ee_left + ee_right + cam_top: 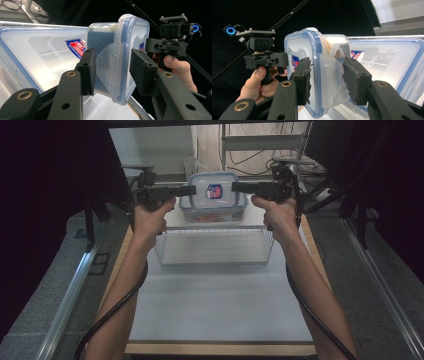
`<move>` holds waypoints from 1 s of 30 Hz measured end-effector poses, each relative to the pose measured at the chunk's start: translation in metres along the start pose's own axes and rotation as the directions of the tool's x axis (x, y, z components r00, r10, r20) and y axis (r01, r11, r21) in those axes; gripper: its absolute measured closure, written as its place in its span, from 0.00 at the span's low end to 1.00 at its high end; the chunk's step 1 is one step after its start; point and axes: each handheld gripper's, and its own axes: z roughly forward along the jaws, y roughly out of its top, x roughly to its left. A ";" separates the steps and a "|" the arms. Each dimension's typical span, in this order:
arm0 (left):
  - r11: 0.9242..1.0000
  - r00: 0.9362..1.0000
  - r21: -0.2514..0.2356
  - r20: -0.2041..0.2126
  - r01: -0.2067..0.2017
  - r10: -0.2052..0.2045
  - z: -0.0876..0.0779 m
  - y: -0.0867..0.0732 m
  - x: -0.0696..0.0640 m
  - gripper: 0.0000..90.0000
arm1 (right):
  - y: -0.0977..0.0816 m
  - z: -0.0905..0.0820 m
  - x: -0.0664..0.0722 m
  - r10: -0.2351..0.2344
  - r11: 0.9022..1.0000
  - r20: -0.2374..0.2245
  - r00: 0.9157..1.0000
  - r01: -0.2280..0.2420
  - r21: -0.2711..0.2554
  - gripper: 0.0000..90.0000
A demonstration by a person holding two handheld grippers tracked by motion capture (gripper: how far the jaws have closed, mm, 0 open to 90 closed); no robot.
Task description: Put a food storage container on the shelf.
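Forearms reach past the wire basket, a gripper at each end of a lidded plastic box.
Left gripper and right gripper clamp opposite latch ends; box hangs crosswise just beyond the basket, equally near both hands.

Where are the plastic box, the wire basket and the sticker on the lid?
plastic box (214, 212), high view, on its clear front wall.
wire basket (215, 262), high view, on its front rim.
sticker (214, 191), high view, on its middle.
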 end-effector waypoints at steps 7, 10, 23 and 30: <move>1.000 1.000 -0.012 -0.013 0.011 -0.012 0.004 0.003 0.005 0.64 | 0.003 0.005 -0.009 0.034 0.999 -0.003 0.999 -0.034 0.004 0.64; 1.000 1.000 -0.018 -0.024 0.006 -0.007 0.005 0.003 0.004 0.63 | 0.004 0.006 -0.013 0.056 0.998 -0.015 0.998 -0.056 0.004 0.64; 0.999 0.990 -0.005 -0.136 -0.033 0.032 0.013 0.002 -0.003 0.60 | 0.006 0.013 -0.014 0.028 1.000 0.049 0.998 -0.027 -0.013 0.61; 1.000 0.990 -0.010 -0.137 -0.011 0.010 0.012 -0.001 -0.003 0.54 | 0.010 0.019 -0.012 -0.030 0.999 0.126 0.992 0.033 -0.027 0.61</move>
